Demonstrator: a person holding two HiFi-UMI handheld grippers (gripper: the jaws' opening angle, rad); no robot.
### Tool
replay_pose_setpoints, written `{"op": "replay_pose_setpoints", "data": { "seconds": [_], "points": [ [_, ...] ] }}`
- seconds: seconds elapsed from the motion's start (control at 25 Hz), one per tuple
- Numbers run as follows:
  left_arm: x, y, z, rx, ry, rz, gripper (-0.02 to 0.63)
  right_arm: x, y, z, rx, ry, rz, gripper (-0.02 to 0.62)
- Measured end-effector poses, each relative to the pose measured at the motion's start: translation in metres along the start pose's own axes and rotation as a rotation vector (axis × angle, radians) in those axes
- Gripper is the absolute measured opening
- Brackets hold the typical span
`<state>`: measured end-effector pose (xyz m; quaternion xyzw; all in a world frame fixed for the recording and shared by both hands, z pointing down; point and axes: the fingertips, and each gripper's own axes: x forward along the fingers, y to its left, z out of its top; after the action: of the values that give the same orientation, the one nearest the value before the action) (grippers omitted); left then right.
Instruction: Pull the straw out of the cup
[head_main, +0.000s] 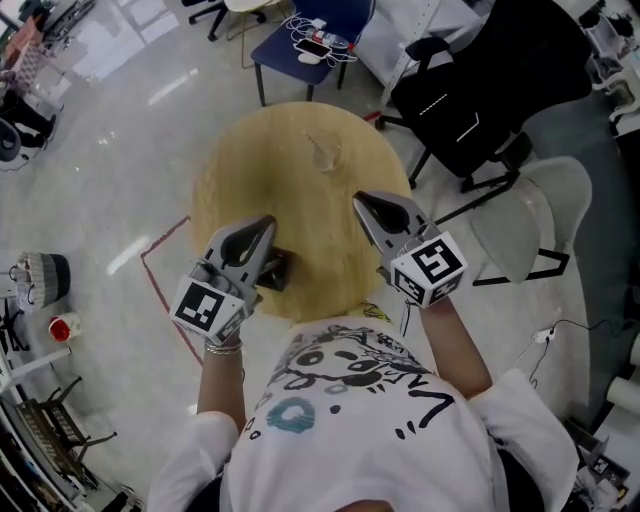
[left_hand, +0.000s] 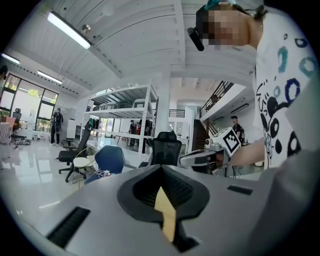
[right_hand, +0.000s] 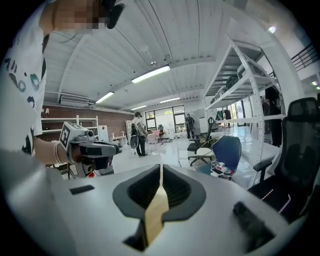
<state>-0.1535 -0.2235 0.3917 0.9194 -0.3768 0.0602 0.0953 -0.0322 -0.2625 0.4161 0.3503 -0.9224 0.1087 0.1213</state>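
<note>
On the near side of the bench (head_main: 240, 175), left claw (head_main: 267, 224) and right claw (head_main: 359, 201) are hovering clenched, empty; best opening one, steadying the far cup (head_main: 327, 158), pinching the straw (head_main: 314, 141) low.

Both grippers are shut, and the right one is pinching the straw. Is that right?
Not quite. Both are shut, but the right gripper is pinching nothing. The head view shows the straw standing in the cup, farther out on the table, apart from the right gripper and the left gripper.
</note>
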Motion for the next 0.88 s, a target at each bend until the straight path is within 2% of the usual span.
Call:
{"op": "replay_pose_setpoints", "data": {
  "seconds": [0.4,0.64,0.88],
  "points": [
    [0.036,0.048,-0.009,0.013,0.049,0.049,0.015,0.049,-0.02,0.007,-0.037,0.04,0.05,0.029],
    [0.065,0.064,-0.018,-0.023,0.078,0.049,0.015,0.081,-0.036,0.001,-0.002,0.073,0.07,0.03],
    [0.09,0.079,-0.034,-0.042,0.115,0.049,0.015,0.113,-0.051,-0.012,-0.044,0.14,0.076,0.031]
  ]
}}
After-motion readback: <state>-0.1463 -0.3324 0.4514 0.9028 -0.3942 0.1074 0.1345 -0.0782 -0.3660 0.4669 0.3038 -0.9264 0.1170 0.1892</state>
